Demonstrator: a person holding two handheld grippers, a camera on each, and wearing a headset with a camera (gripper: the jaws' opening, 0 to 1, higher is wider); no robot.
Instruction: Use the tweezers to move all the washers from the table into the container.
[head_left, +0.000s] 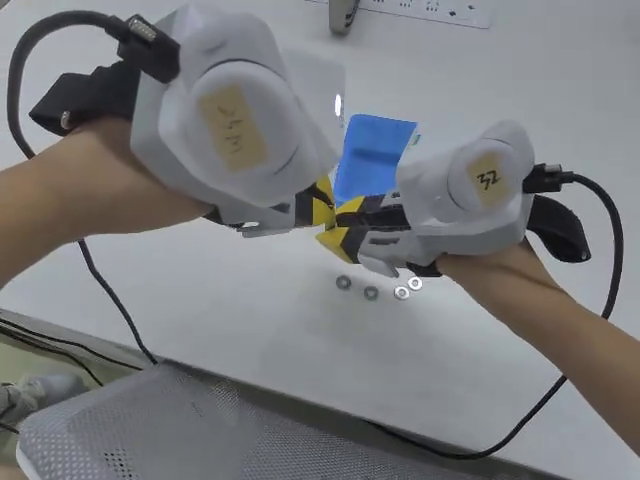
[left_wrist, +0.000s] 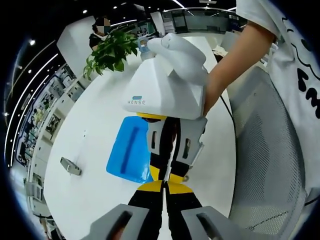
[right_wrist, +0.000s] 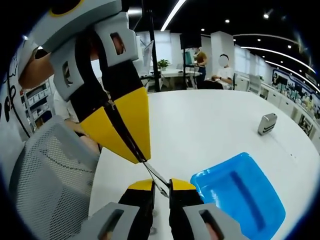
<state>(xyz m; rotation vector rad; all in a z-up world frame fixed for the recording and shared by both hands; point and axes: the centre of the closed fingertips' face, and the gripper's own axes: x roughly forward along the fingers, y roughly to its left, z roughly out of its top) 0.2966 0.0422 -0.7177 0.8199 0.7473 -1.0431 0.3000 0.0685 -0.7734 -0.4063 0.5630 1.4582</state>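
Head view: the left gripper and right gripper meet tip to tip over the white table. Four small silvery washers lie on it just below them, with the blue container behind.

Left gripper view: its own jaws are pressed together.

Right gripper view: thin steel tweezers run from the left's clamped yellow jaws into the right's narrow jaws, apparently pinched there.

Open-plan office; white desks, mesh chair, potted plant, ceiling strip lights.

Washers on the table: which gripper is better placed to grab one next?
Right, probably. The tweezers run into the right gripper, and the washers lie beneath it; the left gripper grips the tweezers' far end.
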